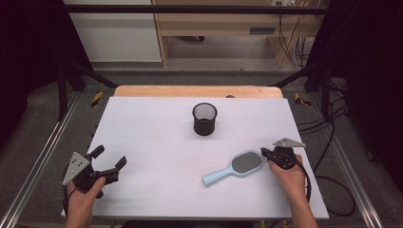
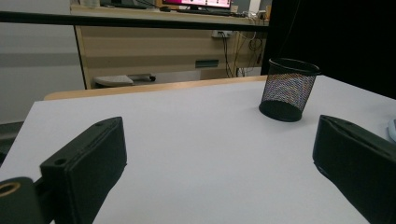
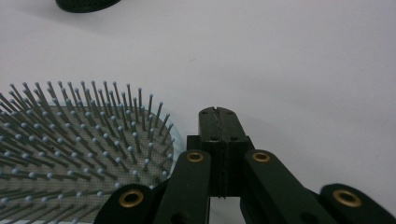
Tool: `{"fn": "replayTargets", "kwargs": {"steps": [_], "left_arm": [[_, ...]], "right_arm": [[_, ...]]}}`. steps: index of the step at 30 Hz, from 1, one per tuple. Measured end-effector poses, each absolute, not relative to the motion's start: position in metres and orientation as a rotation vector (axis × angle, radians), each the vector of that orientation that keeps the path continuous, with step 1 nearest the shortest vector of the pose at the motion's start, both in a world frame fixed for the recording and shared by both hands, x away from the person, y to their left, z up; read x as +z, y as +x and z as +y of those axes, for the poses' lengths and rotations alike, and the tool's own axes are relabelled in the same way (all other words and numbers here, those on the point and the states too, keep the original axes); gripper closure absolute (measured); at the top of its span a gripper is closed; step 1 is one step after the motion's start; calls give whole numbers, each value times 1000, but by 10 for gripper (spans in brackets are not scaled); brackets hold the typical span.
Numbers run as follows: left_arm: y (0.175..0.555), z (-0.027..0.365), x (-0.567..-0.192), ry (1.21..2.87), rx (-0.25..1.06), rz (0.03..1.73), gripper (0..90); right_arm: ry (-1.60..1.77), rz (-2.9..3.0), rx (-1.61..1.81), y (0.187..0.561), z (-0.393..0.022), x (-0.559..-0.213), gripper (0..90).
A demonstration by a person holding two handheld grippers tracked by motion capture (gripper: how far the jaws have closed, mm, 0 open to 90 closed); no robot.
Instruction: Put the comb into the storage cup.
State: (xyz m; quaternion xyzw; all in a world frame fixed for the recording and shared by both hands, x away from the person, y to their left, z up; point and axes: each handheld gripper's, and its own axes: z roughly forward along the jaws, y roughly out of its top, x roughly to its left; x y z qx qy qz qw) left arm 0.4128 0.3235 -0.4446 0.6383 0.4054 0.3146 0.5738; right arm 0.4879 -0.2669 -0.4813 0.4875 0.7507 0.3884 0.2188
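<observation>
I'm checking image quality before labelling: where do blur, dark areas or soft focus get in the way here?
High view: evenly lit, the white table without glare, corners black, the black mesh cup casting faint shade. Left gripper view: its near black jaws are soft, the cup sharper, upper right black. Right gripper view: the pale blue hairbrush bristles fairly crisp, the shut right gripper clear, lower links blurred.

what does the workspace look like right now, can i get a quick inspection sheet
surface: white table, bare apart from two things
job's things: light blue hairbrush lying bristles up near the front right; black mesh cup upright at mid-table, looks empty
clutter: nothing seen
grippers: left gripper open, low over the front left corner, nothing between its fingers; right gripper shut, empty, right beside the brush head
cables: a cable trails from the right gripper off the table's right side; more cables on the floor there
surroundings: wooden bench behind, dark frame
</observation>
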Motion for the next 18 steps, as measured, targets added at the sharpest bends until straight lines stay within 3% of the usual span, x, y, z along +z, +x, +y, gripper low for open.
{"fn": "replayTargets", "kwargs": {"steps": [18], "left_arm": [[416, 322, -445, 1506, 739, 960, 30]], "right_arm": [[1379, 2150, 1009, 478, -247, -479, 900]]}}
